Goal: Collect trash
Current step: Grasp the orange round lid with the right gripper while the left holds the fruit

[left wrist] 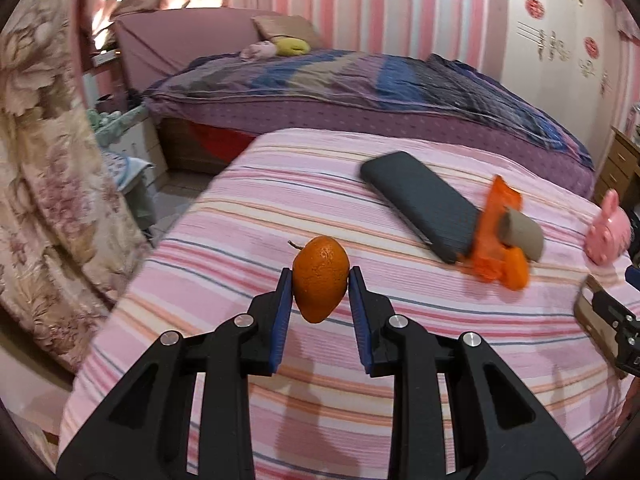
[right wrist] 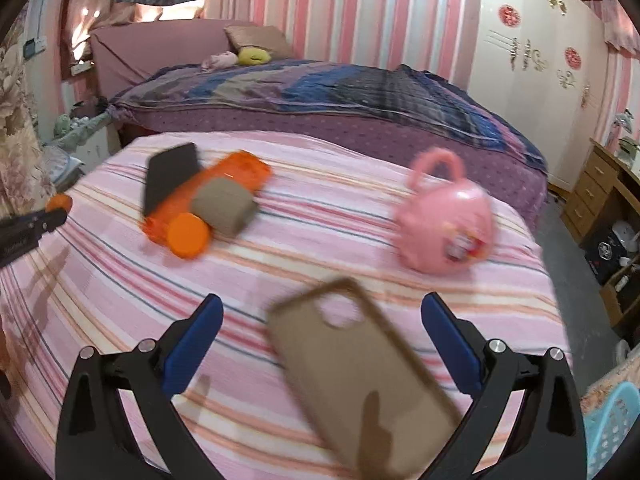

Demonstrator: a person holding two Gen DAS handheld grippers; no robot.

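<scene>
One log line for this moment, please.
left gripper: shut on orange fruit | right gripper: open over phone case | striped cloth: orange bottle, cardboard tube

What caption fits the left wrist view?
Left tool grips an orange fruit above the pink striped cloth.

The striped tabletop (left wrist: 280, 184) is viewed from low and close by both wrist cameras, each faced along its own fingers toward the bed (right wrist: 320, 88) behind. The orange bottle (left wrist: 496, 236), cardboard tube (right wrist: 224, 204) and pink bag (right wrist: 444, 228) are shared
</scene>
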